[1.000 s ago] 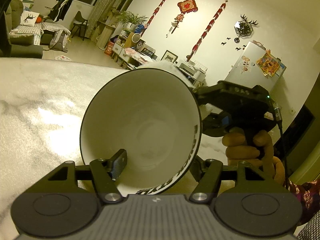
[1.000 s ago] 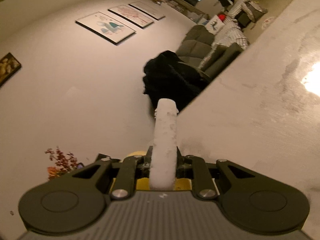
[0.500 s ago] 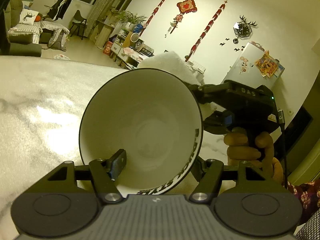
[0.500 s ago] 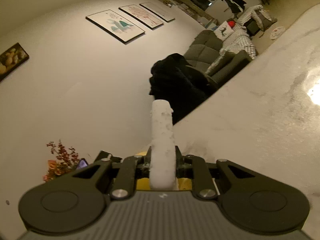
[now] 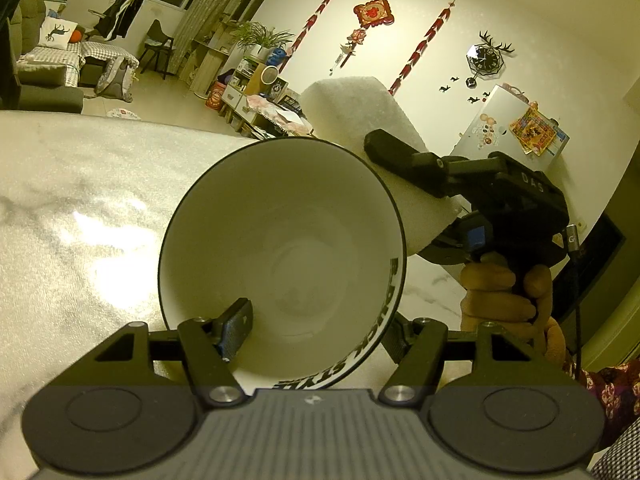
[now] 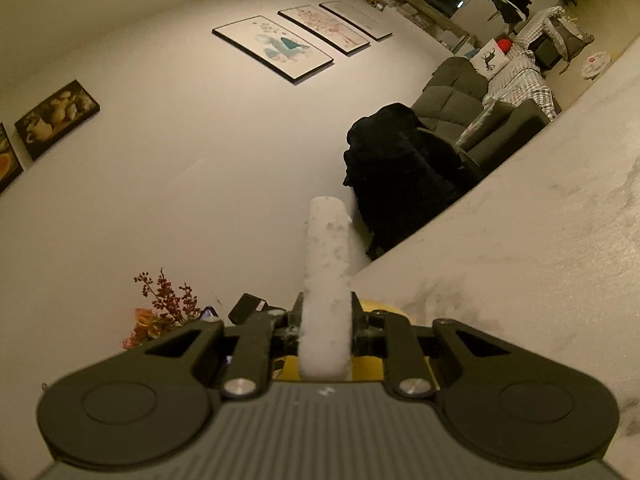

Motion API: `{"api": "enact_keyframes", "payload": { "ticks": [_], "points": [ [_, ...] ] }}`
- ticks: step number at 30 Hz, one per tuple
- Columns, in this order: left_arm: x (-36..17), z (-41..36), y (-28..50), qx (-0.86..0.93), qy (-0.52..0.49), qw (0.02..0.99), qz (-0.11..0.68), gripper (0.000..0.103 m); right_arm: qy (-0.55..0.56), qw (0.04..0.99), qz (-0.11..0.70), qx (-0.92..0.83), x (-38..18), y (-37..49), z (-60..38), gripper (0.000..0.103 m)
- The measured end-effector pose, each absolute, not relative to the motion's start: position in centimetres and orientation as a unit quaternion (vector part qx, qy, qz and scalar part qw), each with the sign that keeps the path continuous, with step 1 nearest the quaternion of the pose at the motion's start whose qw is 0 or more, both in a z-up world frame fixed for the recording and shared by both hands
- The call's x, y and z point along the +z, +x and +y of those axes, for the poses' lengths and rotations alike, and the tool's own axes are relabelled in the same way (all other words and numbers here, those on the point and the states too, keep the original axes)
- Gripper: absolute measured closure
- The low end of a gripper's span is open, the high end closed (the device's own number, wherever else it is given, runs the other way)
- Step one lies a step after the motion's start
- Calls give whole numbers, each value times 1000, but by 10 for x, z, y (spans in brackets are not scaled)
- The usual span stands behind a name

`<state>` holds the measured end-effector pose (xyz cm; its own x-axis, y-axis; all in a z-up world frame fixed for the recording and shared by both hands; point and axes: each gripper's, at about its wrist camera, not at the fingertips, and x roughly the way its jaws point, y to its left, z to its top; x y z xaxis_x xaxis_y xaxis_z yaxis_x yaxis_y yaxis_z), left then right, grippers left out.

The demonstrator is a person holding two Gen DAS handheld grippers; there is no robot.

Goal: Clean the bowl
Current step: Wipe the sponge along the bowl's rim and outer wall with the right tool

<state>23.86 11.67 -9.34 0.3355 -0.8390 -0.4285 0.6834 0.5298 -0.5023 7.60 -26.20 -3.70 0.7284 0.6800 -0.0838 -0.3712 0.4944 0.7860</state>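
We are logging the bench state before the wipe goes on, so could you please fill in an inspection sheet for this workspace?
Surface: pale marbled tabletop, glare patch, bare where visible.
Job's things: white bowl with dark rim and black lettering, tipped on its side, inside looks clean; white sponge behind the bowl's rim.
Clutter: small dark device and a yellow item below the right gripper.
Grippers: left gripper clamps the bowl's wall, one finger inside, one outside; right gripper shut on the sponge.
Cables: one cable at the right gripper's handle.
Surroundings: sofa, framed pictures, red hangings, fridge.
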Motion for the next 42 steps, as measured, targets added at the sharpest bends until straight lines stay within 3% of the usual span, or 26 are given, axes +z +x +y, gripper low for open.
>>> {"api": "enact_keyframes", "payload": {
  "ticks": [15, 30, 42],
  "points": [
    [-94, 119, 239, -471, -115, 809, 333, 35, 405, 849, 257, 222, -55, 87, -271, 84],
    [-95, 115, 239, -472, -119, 808, 333, 34, 399, 839, 200, 311, -41, 76, -261, 84],
    [-97, 118, 243, -472, -120, 807, 333, 34, 409, 832, 200, 317, -41, 74, -264, 84]
  ]
}}
